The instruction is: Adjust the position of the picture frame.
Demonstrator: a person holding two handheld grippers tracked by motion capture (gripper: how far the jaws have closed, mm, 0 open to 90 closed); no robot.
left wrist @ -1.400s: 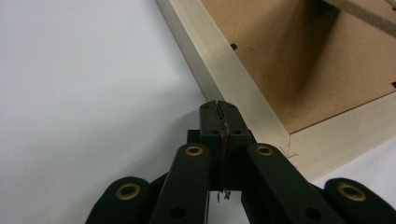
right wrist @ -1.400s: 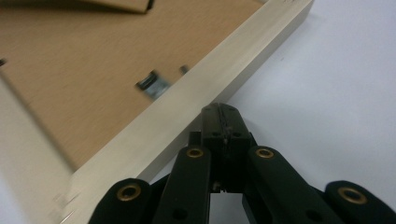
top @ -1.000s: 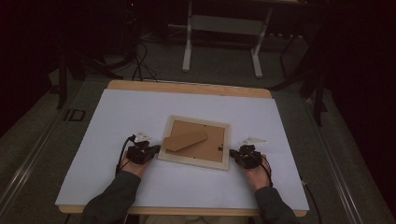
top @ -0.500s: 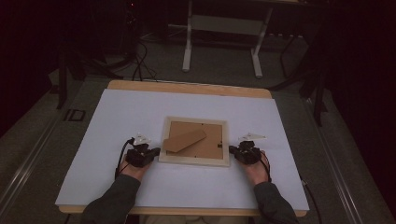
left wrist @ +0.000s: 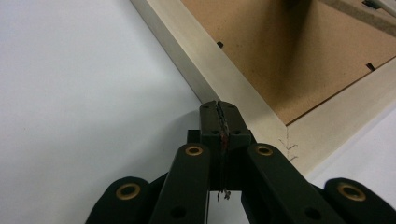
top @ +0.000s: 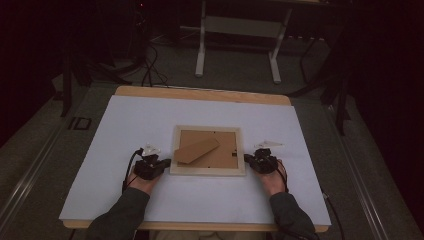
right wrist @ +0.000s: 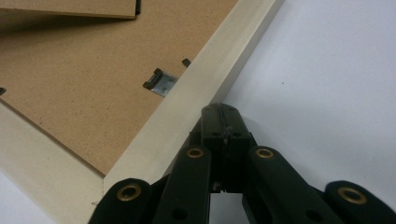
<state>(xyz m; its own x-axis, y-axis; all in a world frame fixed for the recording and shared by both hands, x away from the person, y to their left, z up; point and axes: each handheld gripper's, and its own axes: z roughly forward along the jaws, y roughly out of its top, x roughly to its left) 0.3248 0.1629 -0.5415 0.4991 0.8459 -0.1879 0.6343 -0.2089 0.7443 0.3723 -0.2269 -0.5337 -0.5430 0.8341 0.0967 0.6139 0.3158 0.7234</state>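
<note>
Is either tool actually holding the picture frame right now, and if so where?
Neither holds it. The left tool and right tool are both shut with nothing between the jaws; their closed tips sit against the outer sides of the picture frame, near its two front corners.

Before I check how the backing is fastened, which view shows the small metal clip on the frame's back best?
The right gripper view: the metal clip sits close and sharp, at the inner edge of the picture frame. In the left gripper view, small dark tabs line the frame's inner edge. In the high view the frame is too small to show clips.
</note>
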